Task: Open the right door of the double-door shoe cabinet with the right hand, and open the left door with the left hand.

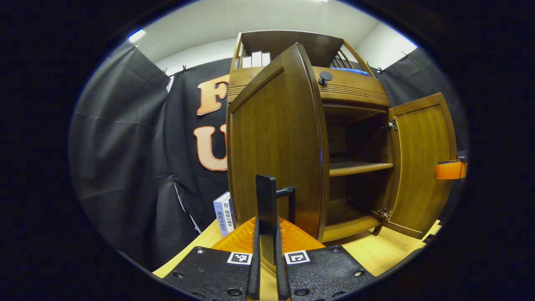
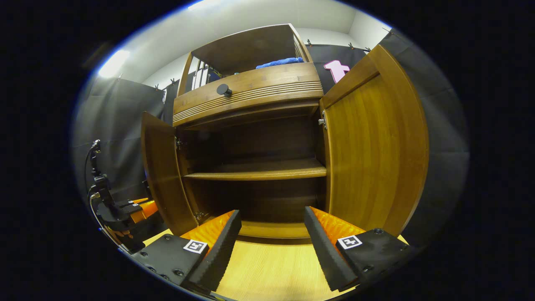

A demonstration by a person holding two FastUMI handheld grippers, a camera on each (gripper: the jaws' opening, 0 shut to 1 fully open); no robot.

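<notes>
Between both swung-out doors, right tongs (image 2: pixel 271 246) apart; left tongs (image 1: pixel 267 255) clamped on left door's handle (image 1: pixel 267 209).

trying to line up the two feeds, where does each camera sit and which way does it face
Left gripper view: rides the left hand-held gripper, facing the left door's outer face; its fingers pinch the black handle.
Right gripper view: rides the right hand-held gripper, facing straight into the cabinet; fingers apart, holding nothing.
Shared: both doors open, the shelf, drawer knob, wooden tabletop.
</notes>
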